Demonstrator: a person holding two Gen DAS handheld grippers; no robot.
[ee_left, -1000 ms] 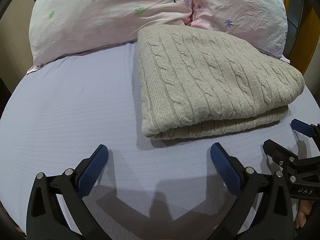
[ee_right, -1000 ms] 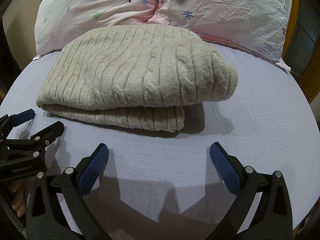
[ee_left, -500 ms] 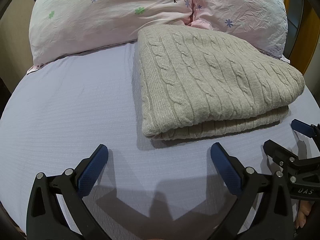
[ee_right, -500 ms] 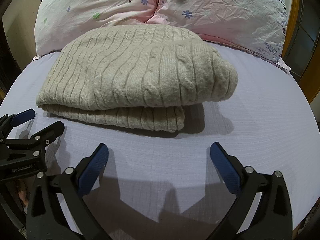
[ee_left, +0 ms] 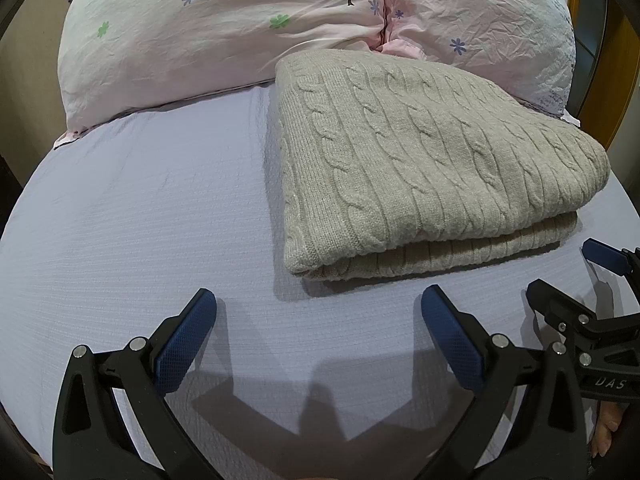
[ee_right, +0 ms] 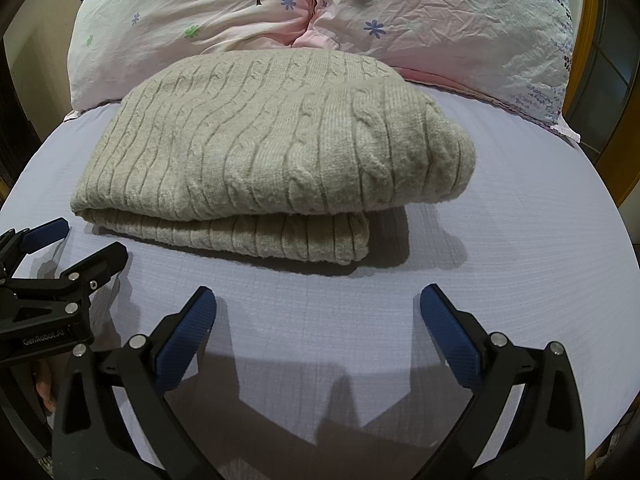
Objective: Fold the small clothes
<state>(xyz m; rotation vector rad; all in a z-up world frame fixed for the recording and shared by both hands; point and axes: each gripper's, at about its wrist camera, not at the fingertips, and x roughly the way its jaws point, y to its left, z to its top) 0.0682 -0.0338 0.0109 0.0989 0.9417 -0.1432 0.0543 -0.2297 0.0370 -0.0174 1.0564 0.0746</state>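
Observation:
A beige cable-knit sweater [ee_left: 420,168] lies folded into a thick rectangle on the lilac bed sheet [ee_left: 140,220], its far edge against the pillows. It also shows in the right wrist view [ee_right: 272,160]. My left gripper [ee_left: 318,308] is open and empty, hovering over the sheet just in front of the sweater's near left corner. My right gripper [ee_right: 318,308] is open and empty, in front of the sweater's near right corner. Each gripper shows at the edge of the other's view: the right one [ee_left: 576,276], the left one [ee_right: 76,244].
Two pink flowered pillows [ee_left: 208,32] [ee_right: 440,20] lie across the head of the bed behind the sweater. Bare lilac sheet [ee_right: 520,240] spreads to both sides. A wooden frame [ee_left: 624,60] stands at the far right.

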